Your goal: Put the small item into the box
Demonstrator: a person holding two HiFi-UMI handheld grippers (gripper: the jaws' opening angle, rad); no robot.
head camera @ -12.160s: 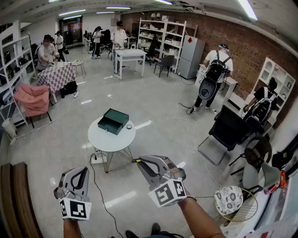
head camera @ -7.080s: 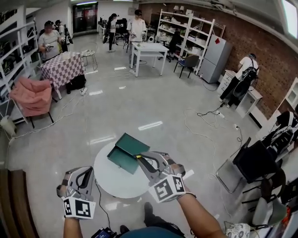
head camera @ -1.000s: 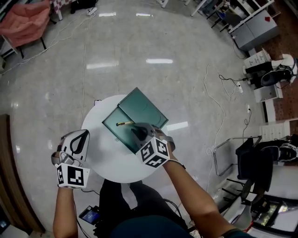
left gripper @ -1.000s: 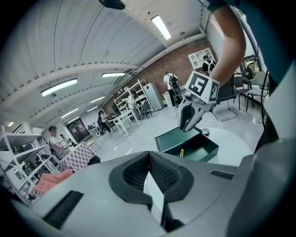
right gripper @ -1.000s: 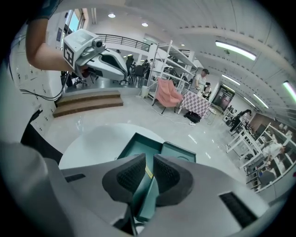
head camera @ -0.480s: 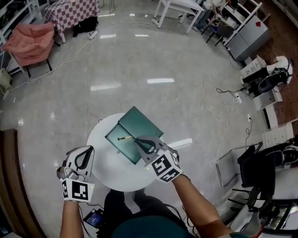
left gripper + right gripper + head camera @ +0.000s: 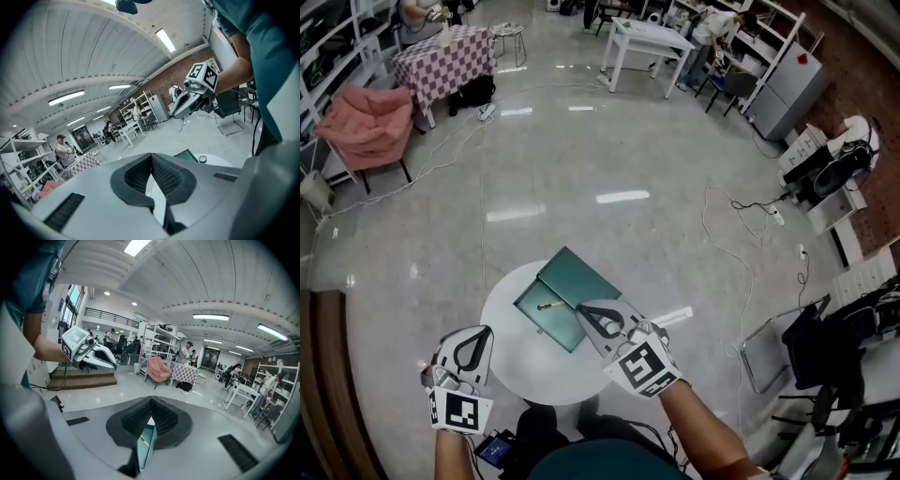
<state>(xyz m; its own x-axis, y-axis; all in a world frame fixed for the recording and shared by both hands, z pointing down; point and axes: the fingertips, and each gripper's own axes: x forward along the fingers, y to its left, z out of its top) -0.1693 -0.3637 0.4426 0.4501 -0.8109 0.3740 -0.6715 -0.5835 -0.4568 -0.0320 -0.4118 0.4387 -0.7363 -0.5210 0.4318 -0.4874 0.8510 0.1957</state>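
One small item [image 7: 546, 306] lying in the open green box [image 7: 581, 277]!
Its long axis runs left-right; right hand-held gripper [image 7: 581, 307] just right of it, left hand-held gripper [image 7: 476, 336] at the table's [image 7: 525, 361] near-left edge, both clenched empty.

The head view looks steeply down from high above the table [image 7: 525, 356]. Both gripper views sit low at the table's near edge, tilted upward — left facing rightward across it, right facing leftward — and share the box [image 7: 572, 281].
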